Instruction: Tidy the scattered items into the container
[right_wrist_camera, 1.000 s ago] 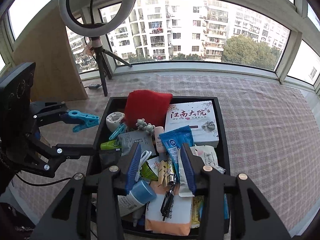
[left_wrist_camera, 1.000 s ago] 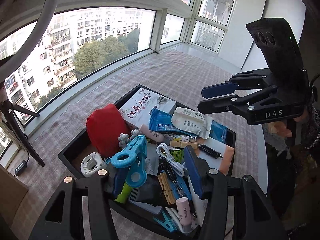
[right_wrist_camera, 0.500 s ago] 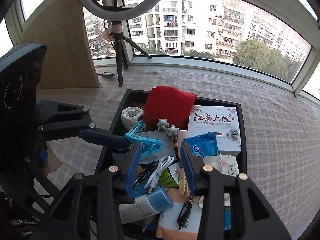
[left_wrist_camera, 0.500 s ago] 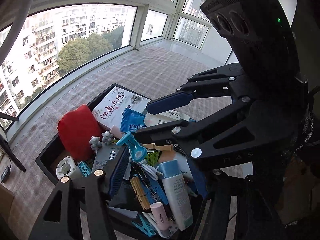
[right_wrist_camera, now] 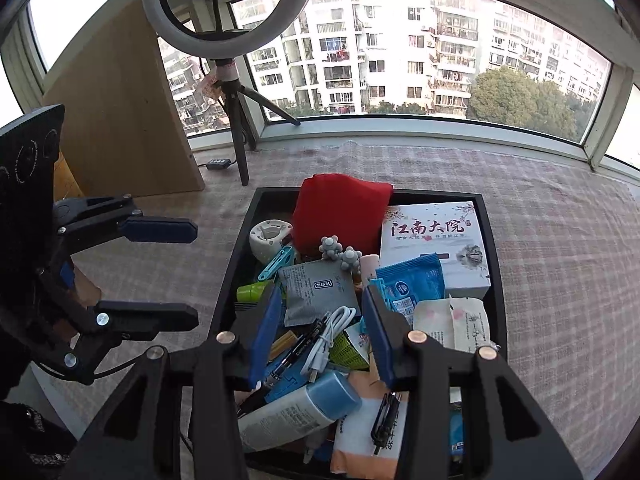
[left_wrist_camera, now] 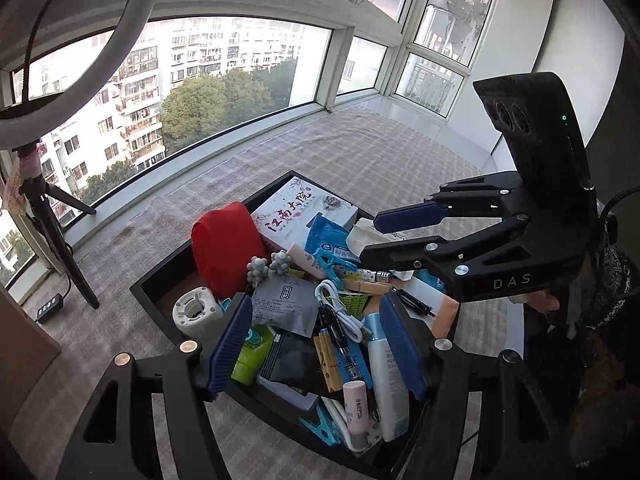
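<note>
The left gripper (left_wrist_camera: 316,344) tilts steeply down over the near end of the black tray (right_wrist_camera: 240,256). Its jaws have just been opening and now stand wide apart and released, with nothing pinched between them; below the gap lie a grey packet (left_wrist_camera: 286,304), a white cable (left_wrist_camera: 340,308) and a wooden peg (left_wrist_camera: 328,360). Seen from the right wrist, this gripper (right_wrist_camera: 192,276) hangs to the left of the tray, outside its rim, over bare checked cloth (right_wrist_camera: 560,260).

The right gripper (right_wrist_camera: 320,332) also points steeply down above the near half of the tray. Its jaws are partly apart and grip nothing; the cable (right_wrist_camera: 324,336) and a black pen (right_wrist_camera: 296,352) lie beneath the gap. A white bottle with a blue cap (right_wrist_camera: 296,408) rests near the tray's front edge.

A blue clothes peg (left_wrist_camera: 330,266) lies loose on the heap in the middle of the tray, beside a blue sachet (left_wrist_camera: 326,240). Farther back sit a red pouch (right_wrist_camera: 336,212) and a white box (right_wrist_camera: 436,240), close to the far rim. A white round holder (right_wrist_camera: 268,240) is by the left wall.

Beyond the tray the cloth runs open to the window sill. A ring light on a tripod (right_wrist_camera: 236,92) and a wooden board (right_wrist_camera: 116,112) stand at the far left.
</note>
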Demonstrator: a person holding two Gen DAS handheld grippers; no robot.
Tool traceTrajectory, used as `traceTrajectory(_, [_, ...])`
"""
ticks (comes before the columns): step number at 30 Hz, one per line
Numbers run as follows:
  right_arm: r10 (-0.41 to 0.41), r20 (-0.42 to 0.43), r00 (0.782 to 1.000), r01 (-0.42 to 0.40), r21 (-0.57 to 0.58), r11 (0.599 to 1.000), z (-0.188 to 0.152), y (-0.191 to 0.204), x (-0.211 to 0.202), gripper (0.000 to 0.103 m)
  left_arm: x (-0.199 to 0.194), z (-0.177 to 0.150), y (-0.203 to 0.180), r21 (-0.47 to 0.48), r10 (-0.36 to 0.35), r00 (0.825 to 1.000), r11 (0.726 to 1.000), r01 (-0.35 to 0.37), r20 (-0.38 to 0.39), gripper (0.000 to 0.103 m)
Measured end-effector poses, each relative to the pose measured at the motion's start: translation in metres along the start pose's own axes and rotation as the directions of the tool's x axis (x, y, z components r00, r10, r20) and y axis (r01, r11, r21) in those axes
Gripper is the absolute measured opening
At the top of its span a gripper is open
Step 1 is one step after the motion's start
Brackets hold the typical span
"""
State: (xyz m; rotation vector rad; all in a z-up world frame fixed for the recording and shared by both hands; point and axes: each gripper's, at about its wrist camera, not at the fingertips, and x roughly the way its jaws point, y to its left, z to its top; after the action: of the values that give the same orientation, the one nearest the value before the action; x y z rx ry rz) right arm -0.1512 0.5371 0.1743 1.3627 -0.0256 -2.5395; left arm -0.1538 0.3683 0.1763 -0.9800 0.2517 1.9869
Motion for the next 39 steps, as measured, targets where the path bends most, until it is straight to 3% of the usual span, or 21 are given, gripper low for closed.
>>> traceTrajectory(3, [-0.016,0.017,1.0,0.016,-0.006,1.0,-0.005,0.013,-0.008,0.045,-0.029,-0.013,0.009,-0.041,0.094,0.995,0.995,-0.093,0.026,0.076])
traceTrajectory(5, [-0.026,0.035,0.999,0.027,-0.015,1.0,-0.008,0.024,-0.014,0.052,-0.048,-0.022,0.018,-0.091,0.156,0.987,0.984,-0.154,0.022,0.076])
traceTrajectory(8, [-0.004,0.06,0.998,0.006,-0.035,0.999,-0.012,0.047,-0.022,0.058,-0.079,-0.041,0.031,-0.182,0.249,0.968,0.953,-0.241,0.026,0.076])
traceTrajectory(16, [0.036,0.106,0.994,-0.023,-0.117,0.993,-0.031,0.138,-0.023,0.06,-0.147,-0.111,0.059,-0.321,0.405,0.915,0.867,-0.382,0.004,0.077])
traceTrajectory(19, [0.029,0.121,0.992,-0.013,-0.135,0.991,-0.041,0.174,-0.02,0.064,-0.169,-0.139,0.064,-0.366,0.437,0.9,0.836,-0.408,-0.005,0.077])
traceTrajectory(23, [0.038,0.121,0.992,-0.02,-0.149,0.989,-0.061,0.214,-0.011,0.071,-0.19,-0.177,0.07,-0.423,0.459,0.888,0.799,-0.427,-0.03,0.077])
traceTrajectory(26, [0.003,0.129,0.992,0.018,-0.162,0.987,-0.076,0.24,-0.003,0.073,-0.201,-0.203,0.073,-0.461,0.465,0.885,0.777,-0.429,-0.04,0.077])
traceTrajectory(32, [0.006,0.125,0.992,0.007,-0.105,0.994,-0.098,0.267,0.009,0.073,-0.214,-0.237,0.083,-0.545,0.486,0.87,0.71,-0.447,-0.08,0.077])
traceTrajectory(36, [-0.004,0.128,0.992,0.015,-0.088,0.996,-0.106,0.277,0.01,0.073,-0.219,-0.252,0.088,-0.567,0.49,0.866,0.688,-0.454,-0.1,0.077])
traceTrajectory(38, [-0.012,0.138,0.99,0.022,-0.075,0.997,-0.107,0.278,0.008,0.073,-0.22,-0.257,0.084,-0.542,0.516,0.85,0.688,-0.483,-0.103,0.077])
traceTrajectory(39, [-0.016,0.14,0.99,0.026,-0.068,0.997,-0.108,0.278,0.008,0.073,-0.22,-0.259,0.083,-0.53,0.543,0.831,0.673,-0.516,-0.119,0.077])
